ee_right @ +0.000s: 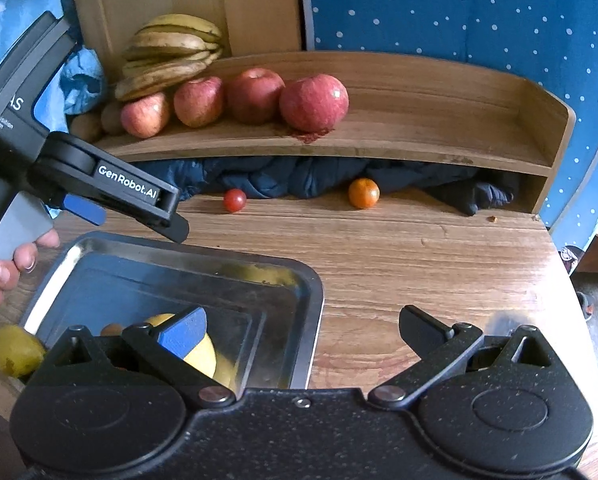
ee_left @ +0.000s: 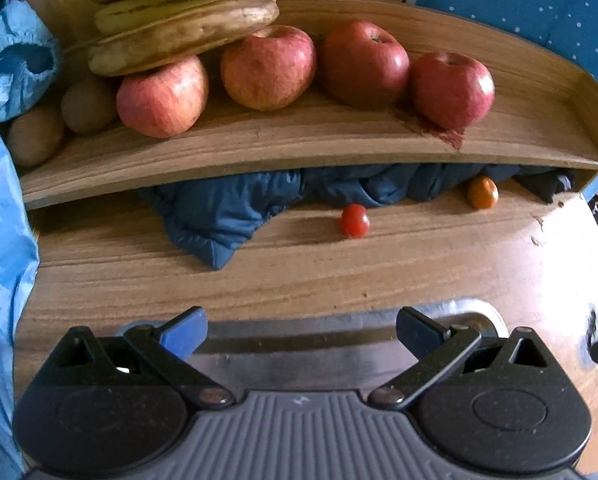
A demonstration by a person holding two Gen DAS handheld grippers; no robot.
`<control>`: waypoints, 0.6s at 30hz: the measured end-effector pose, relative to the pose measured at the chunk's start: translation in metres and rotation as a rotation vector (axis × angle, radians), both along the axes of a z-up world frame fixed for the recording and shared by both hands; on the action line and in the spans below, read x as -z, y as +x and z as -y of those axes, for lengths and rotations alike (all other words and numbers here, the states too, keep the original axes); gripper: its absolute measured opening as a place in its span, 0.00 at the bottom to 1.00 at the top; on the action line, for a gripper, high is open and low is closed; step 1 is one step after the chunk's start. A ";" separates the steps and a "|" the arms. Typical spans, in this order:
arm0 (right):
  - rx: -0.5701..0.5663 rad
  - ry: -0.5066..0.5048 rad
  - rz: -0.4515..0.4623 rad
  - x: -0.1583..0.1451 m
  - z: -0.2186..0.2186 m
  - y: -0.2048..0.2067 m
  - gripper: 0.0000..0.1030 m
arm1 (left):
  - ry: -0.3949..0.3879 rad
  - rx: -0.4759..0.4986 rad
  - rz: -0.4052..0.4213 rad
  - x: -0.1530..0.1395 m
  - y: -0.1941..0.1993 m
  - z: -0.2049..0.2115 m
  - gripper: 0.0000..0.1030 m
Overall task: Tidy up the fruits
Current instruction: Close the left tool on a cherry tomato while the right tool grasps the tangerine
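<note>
Fruits sit mostly on the wooden shelf (ee_left: pixel 339 140) straight ahead of the left gripper (ee_left: pixel 299 332), whose fingers are spread wide with nothing between them. Going left to right along that shelf: two brown kiwis (ee_left: pixel 35 136) at the far left end, a bunch of browning bananas (ee_left: pixel 183 28) piled above and resting partly on the first of four red apples (ee_left: pixel 163 98), then the other three apples in a row, the last one (ee_left: pixel 451 88) sitting on a reddish stain. The right part of the shelf ahead of the gripper is bare wood. Under the shelf a dark blue padded garment (ee_left: pixel 227 216) is stuffed in, and on the table (ee_left: pixel 139 272) in front of it lie a small red tomato (ee_left: pixel 355 220) and, further right, a small orange fruit (ee_left: pixel 482 193).

In the right wrist view, the left gripper (ee_right: pixel 171 216) hovers over the far left corner of a metal tray (ee_right: pixel 311 280), held by a hand (ee_right: pixel 7 268). The right gripper (ee_right: pixel 299 328) is also spread open and empty, its left finger over the tray and its right finger over bare table. Inside the tray, just under that left finger, lies a yellow fruit (ee_right: pixel 207 354), partly hidden, with something small and brown beside it that I cannot identify. Outside the tray, touching or just beside its left rim, sits a yellow-green fruit (ee_right: pixel 15 350).
</note>
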State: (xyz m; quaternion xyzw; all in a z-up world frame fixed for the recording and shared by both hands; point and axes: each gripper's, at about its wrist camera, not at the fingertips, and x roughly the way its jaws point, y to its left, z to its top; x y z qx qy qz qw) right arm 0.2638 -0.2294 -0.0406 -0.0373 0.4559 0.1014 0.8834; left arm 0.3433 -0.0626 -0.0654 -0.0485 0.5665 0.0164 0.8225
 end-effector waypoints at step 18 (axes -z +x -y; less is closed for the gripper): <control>0.146 -0.071 -0.028 0.030 0.019 0.060 0.99 | -0.056 0.109 0.015 0.027 0.039 0.003 0.99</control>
